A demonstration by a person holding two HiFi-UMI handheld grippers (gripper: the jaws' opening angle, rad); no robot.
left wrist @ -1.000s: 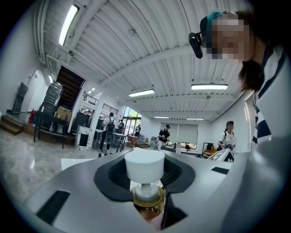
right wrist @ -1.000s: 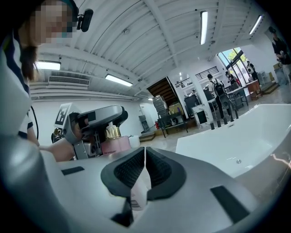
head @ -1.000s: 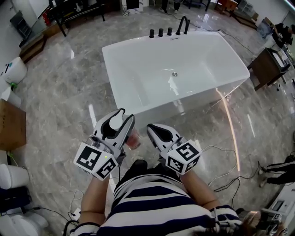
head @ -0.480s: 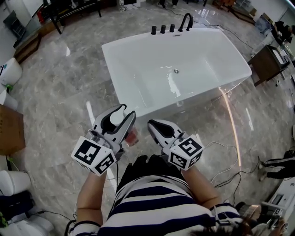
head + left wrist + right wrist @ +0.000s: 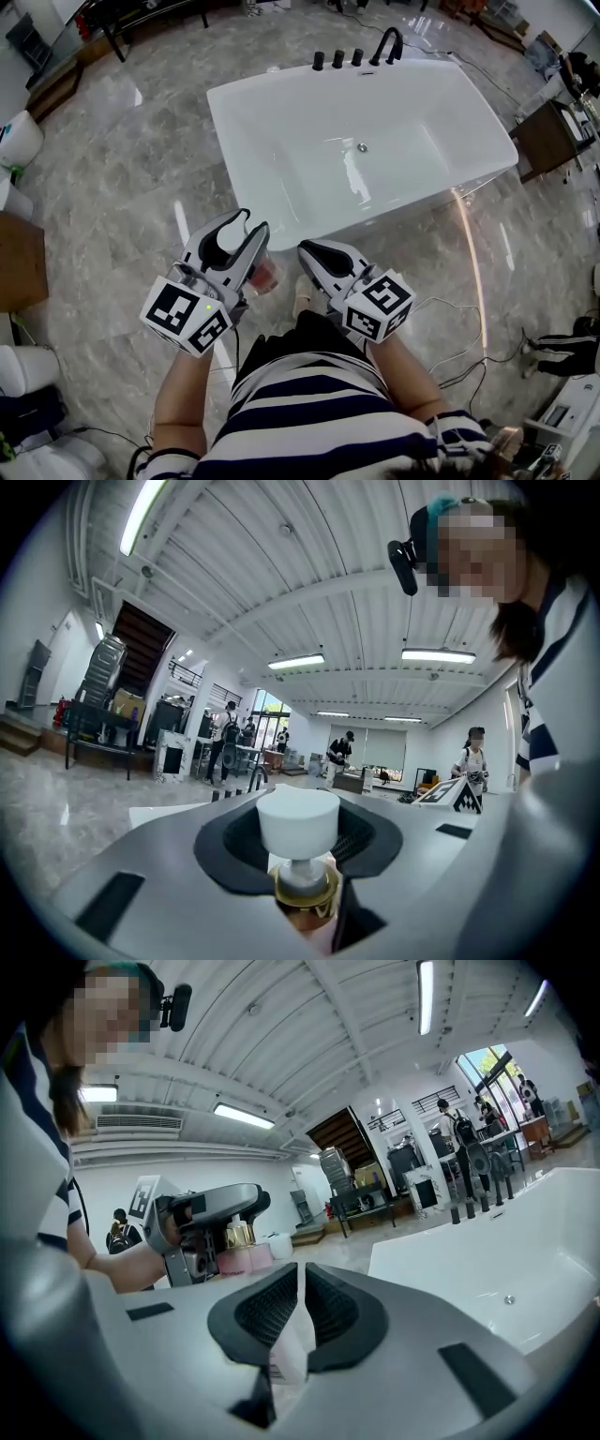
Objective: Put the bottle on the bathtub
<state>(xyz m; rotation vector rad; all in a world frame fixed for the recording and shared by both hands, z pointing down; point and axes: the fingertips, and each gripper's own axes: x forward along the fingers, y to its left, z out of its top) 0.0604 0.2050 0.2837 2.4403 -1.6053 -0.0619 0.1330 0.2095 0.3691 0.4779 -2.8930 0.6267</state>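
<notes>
Left gripper (image 5: pixel 253 225) is clenched on the bottle (image 5: pixel 266 276). Through its own view I see the white cap (image 5: pixel 298 821) and the gold collar (image 5: pixel 305 889) right between the jaws, upright. From the head view the pink body pokes out on the inner side of the gripper, held in the air over the marble floor (image 5: pixel 131 178) and just short of the near side of the bathtub (image 5: pixel 281 159). The bottle isn't on the tub. Right gripper (image 5: pixel 309 253) sits just beside the left one, and its jaws are drawn almost together. There's something pale with small print (image 5: pixel 278 1358) wedged low between them; it looks gripped, though I can't make out what it is. Black faucet (image 5: pixel 386 45) is on the tub's far rim
</notes>
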